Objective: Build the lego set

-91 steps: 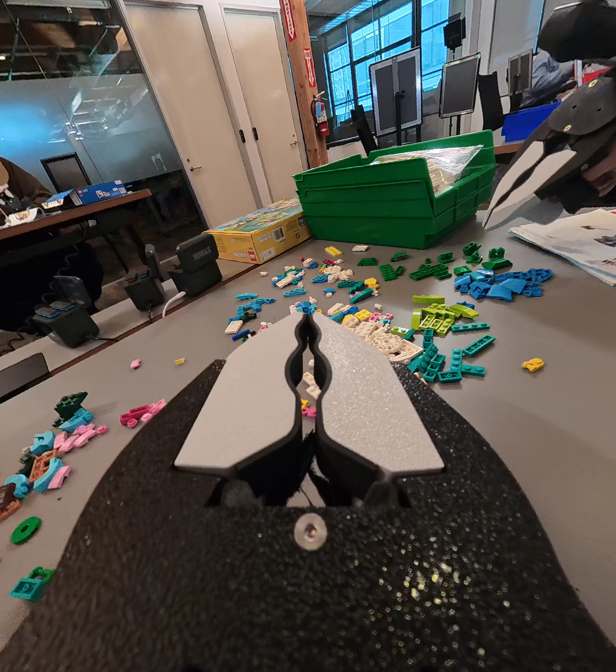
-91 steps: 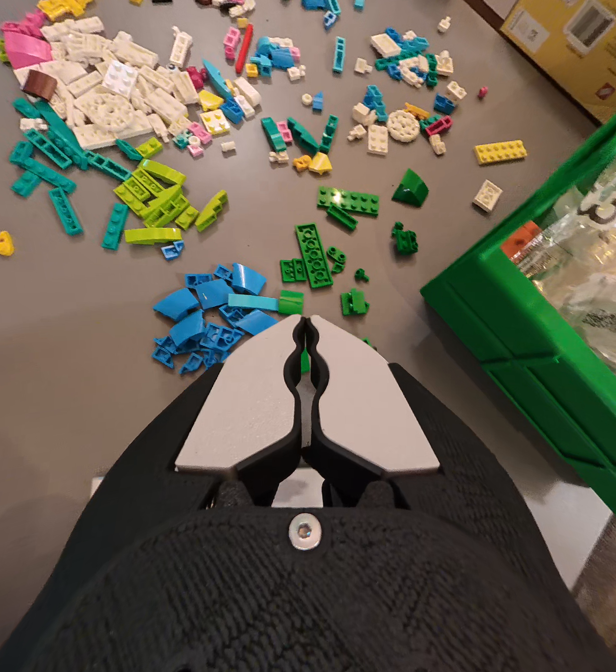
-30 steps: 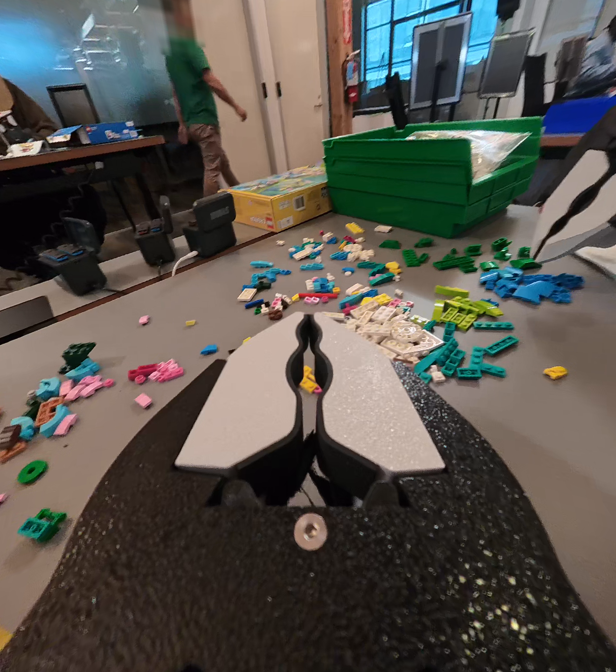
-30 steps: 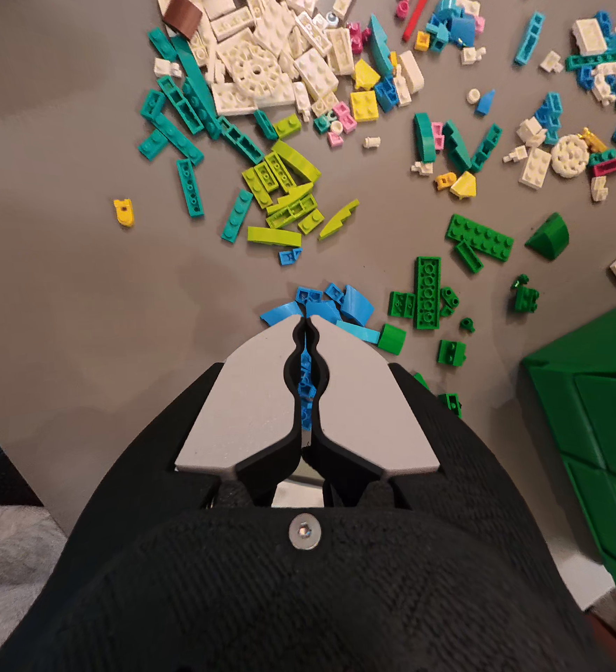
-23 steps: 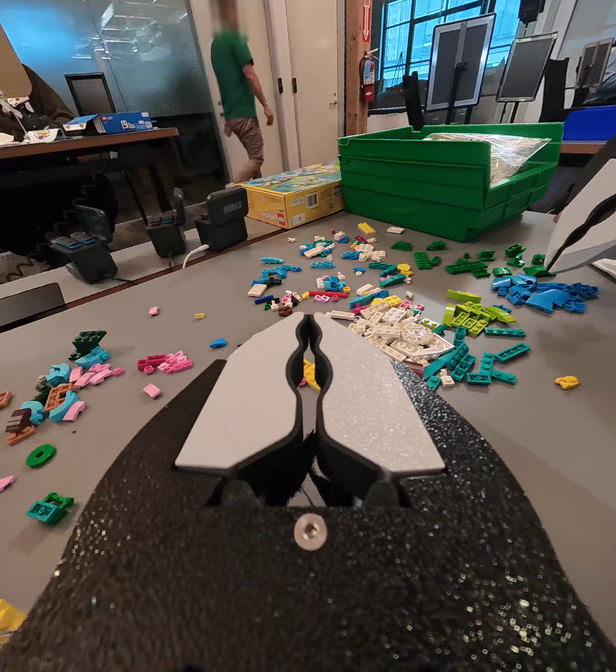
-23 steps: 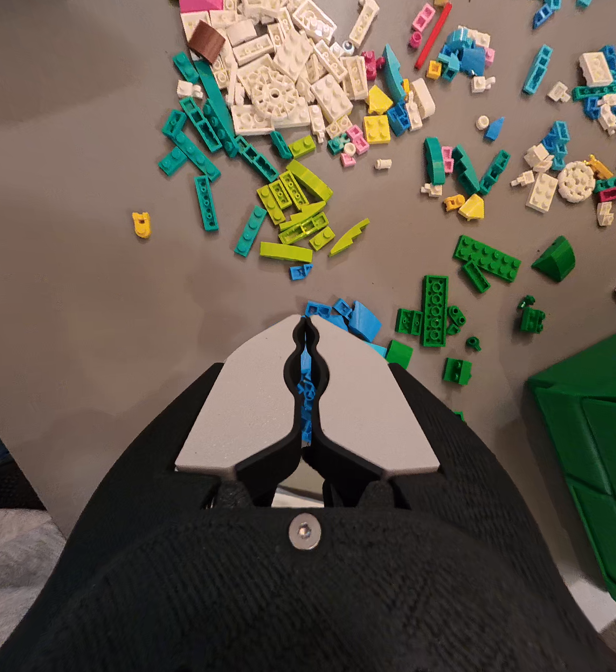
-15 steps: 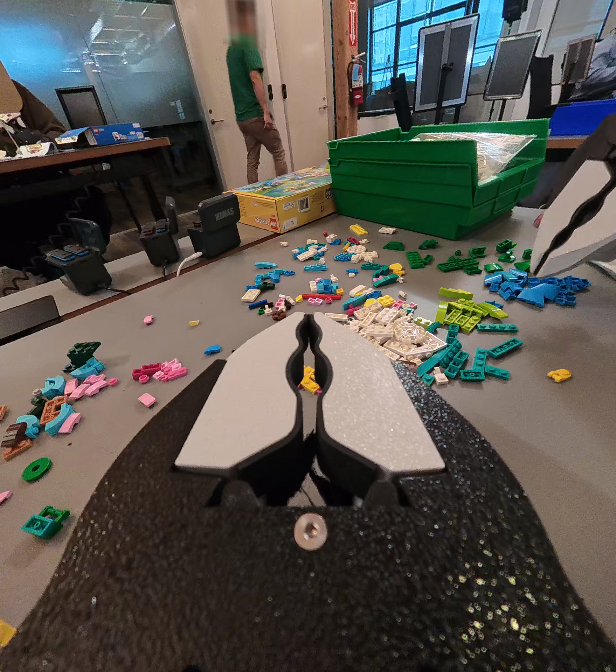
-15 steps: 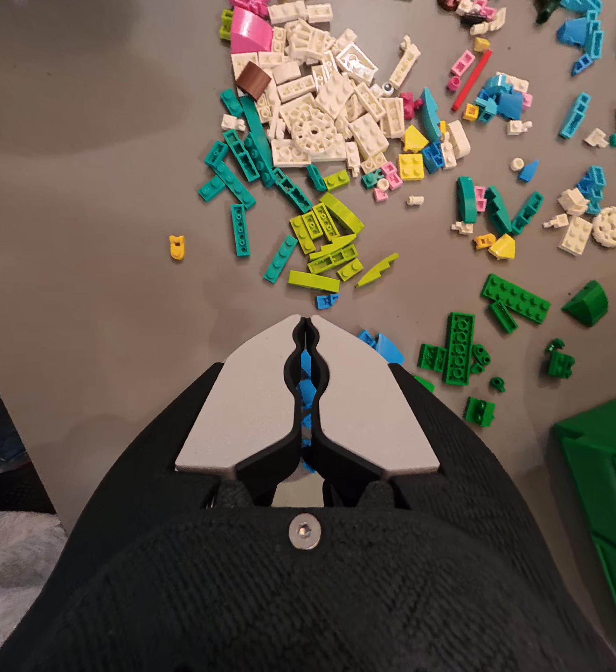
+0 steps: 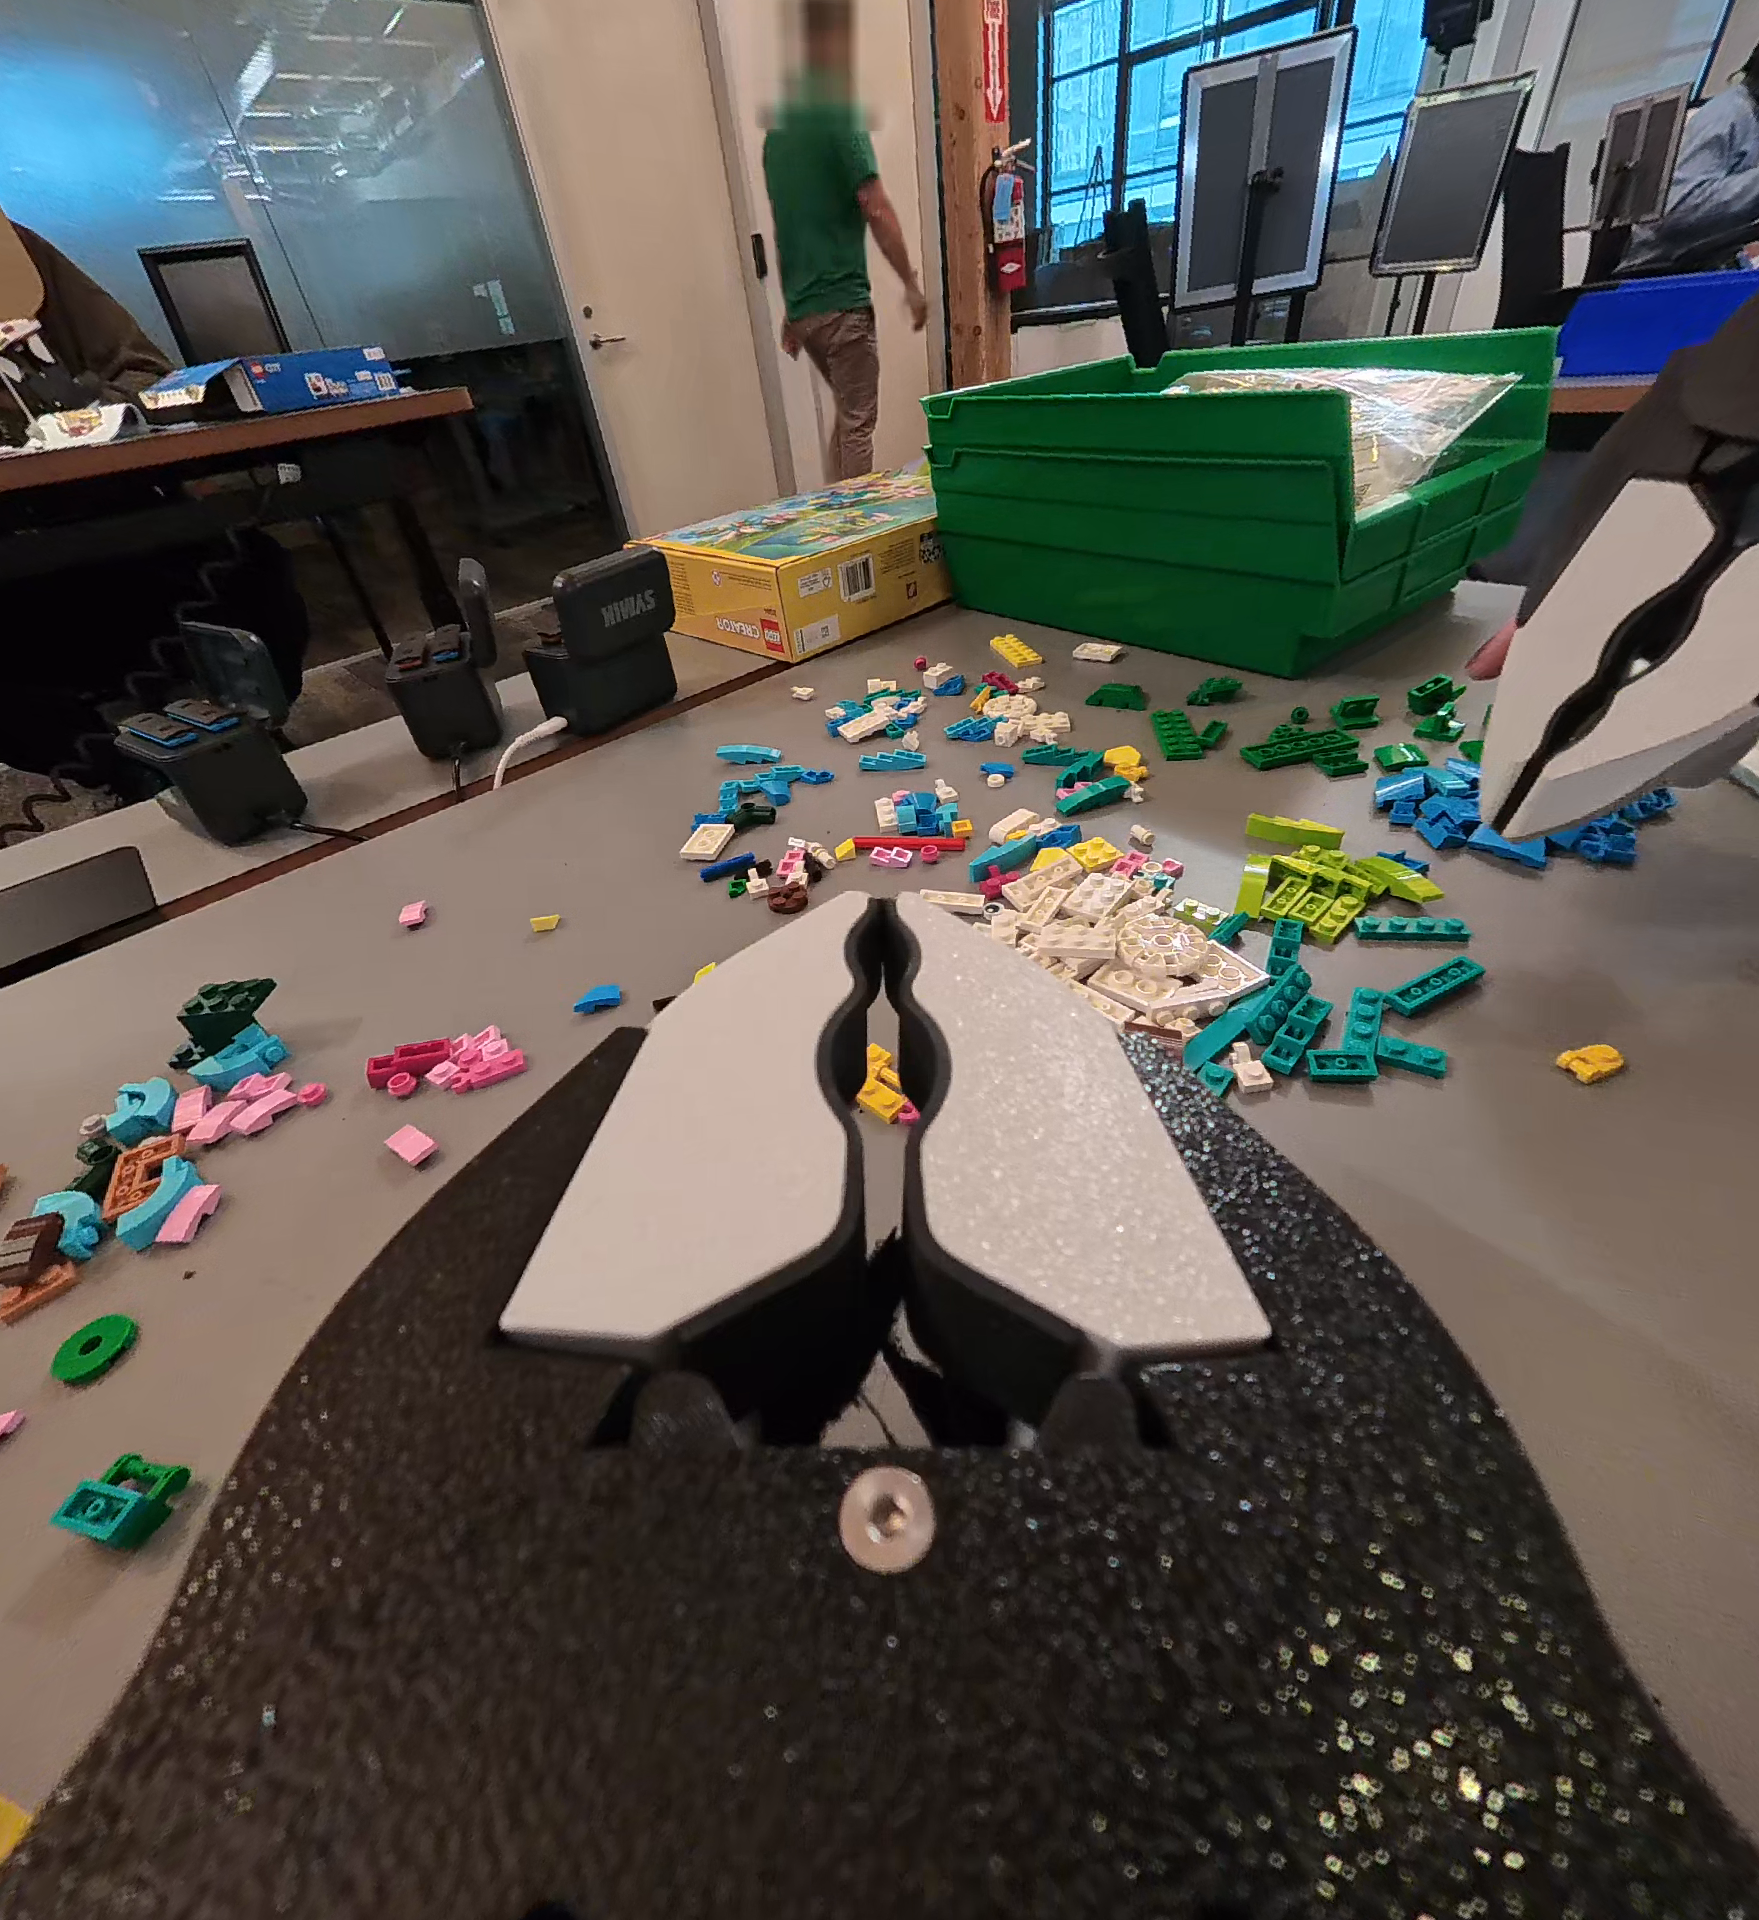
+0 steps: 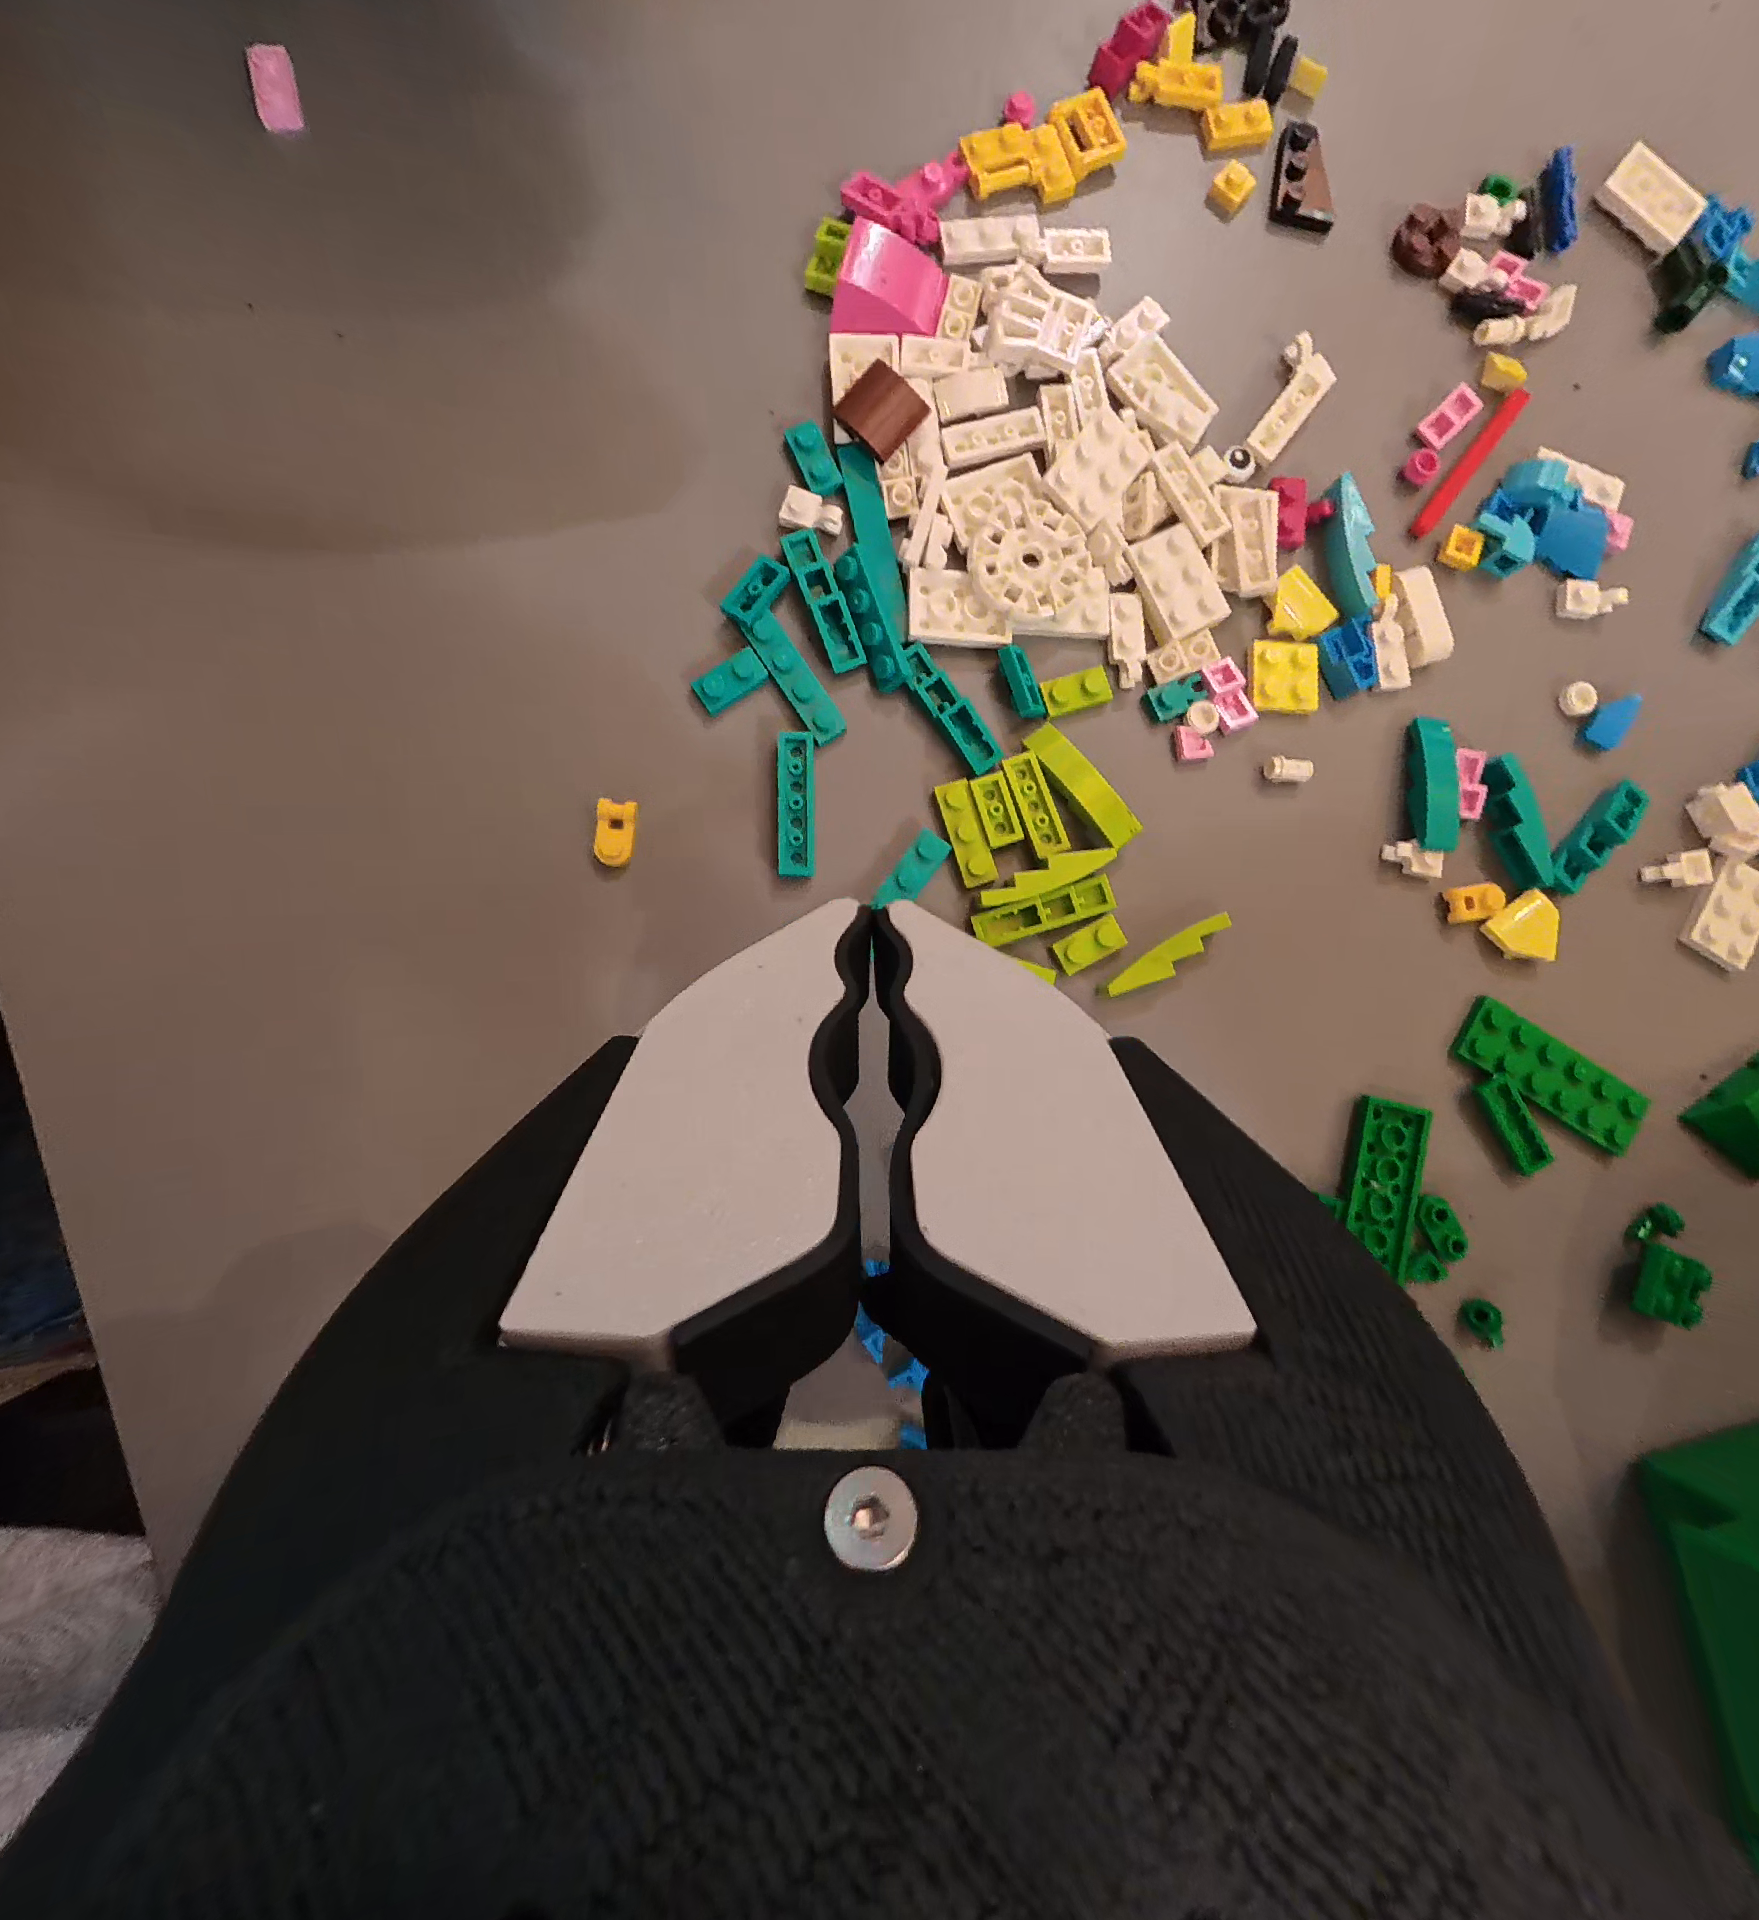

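Many small toy bricks lie loose on a grey table (image 9: 1477, 1299). My left gripper (image 9: 880, 906) is shut with nothing between its pads and hovers just short of a white brick pile (image 9: 1124, 945). Yellow bricks (image 9: 880, 1086) on the table show through the gap behind its tips. My right gripper (image 10: 873, 912) is shut and bare. Its tips point at a teal plate (image 10: 914, 868) lying on the table beside lime pieces (image 10: 1041, 821). In the left wrist view the right gripper (image 9: 1509, 826) sits low at a blue brick pile (image 9: 1446, 805).
Stacked green bins (image 9: 1218, 499) and a yellow box (image 9: 802, 582) stand at the table's far edge, with the bin corner (image 10: 1758, 1558) at my right. Black chargers (image 9: 605, 655) sit far left. Pink bricks (image 9: 449, 1065) lie left. A person (image 9: 833, 260) walks behind. There is about 20 cm between the tips of the two grippers. My left tips are about 20 cm from the teal plate (image 10: 914, 868), my right tips only 4 cm. The left camera catches it too, in the left wrist view (image 9: 1383, 927).
My right gripper, still shut, has moved from above the green and blue bricks toward the lime and teal ones. My left gripper has barely shifted. The person in the background walked right.
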The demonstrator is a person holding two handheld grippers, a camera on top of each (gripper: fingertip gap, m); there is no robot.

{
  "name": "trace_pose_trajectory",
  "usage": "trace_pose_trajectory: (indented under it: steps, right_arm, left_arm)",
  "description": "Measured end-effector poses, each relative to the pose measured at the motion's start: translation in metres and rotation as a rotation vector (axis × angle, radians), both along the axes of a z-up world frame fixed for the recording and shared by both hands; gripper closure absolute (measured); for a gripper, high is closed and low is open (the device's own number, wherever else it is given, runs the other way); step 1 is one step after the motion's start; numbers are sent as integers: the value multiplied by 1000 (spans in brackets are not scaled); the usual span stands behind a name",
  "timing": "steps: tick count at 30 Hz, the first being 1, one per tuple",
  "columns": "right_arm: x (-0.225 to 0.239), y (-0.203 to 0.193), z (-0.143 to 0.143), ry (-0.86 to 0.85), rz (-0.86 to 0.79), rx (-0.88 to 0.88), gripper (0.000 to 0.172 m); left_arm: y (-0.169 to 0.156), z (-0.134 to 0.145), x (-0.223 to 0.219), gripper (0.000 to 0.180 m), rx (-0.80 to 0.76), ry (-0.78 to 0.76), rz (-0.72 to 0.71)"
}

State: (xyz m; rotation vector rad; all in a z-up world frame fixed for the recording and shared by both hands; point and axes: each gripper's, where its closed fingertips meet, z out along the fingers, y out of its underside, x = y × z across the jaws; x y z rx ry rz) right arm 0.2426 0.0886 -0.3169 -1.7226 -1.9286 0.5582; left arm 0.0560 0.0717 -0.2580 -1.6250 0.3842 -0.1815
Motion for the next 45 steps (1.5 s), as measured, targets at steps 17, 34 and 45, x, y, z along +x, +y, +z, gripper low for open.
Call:
trace_pose_trajectory:
  steps: [17,34,45]
  right_arm:
    - [-53,-1,4,167,60,150,166]
    - [-55,13,11,218,-17,178,166]
    - [-53,19,9,214,-46,181,166]
  left_arm:
    - [1,-1,0,180,-6,1,3]
    - [1,-2,0,180,-9,10,4]
    - [1,-2,1,180,-10,11,-1]
